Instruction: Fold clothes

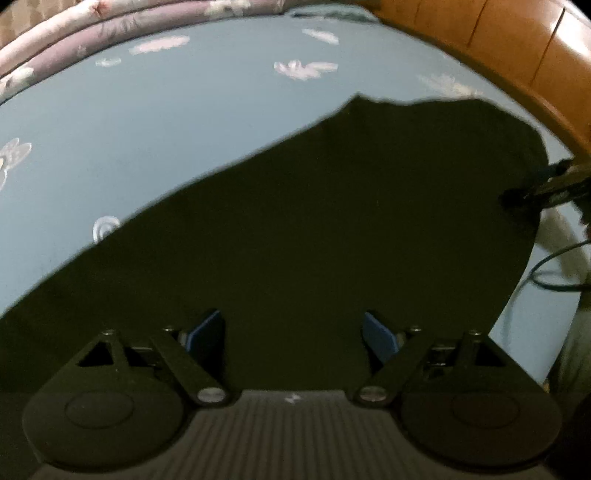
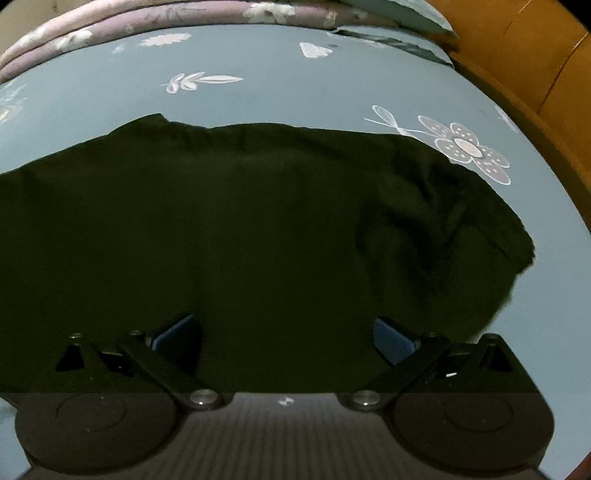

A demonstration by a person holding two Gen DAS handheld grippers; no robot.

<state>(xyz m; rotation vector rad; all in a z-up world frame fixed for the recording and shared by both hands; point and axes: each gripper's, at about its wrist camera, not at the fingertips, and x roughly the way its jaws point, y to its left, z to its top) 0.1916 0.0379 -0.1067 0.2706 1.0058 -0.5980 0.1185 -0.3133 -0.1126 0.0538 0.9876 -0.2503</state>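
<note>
A blue bedsheet (image 2: 277, 96) with pale flower prints is lying flat — a purple floral quilt (image 2: 155, 18) bunching at its far edge, wooden panelling (image 1: 517, 48) standing alongside.

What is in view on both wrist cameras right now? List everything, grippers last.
dark garment: one, very dark green-black, spread across the bed sheet, rumpled at its right end in the right wrist view.
bed sheet: one, blue with pale flower and leaf prints, under the garment.
folded quilt: one, mauve with pale flowers, along the far edge of the bed.
wooden bed frame: one, orange-brown, at the upper right.
cable: one, black, looped over the sheet at the right edge of the left wrist view.
left gripper: black with blue pads, jaws open over the garment, nothing between them.
right gripper: black with blue pads, jaws open over the garment.
</note>
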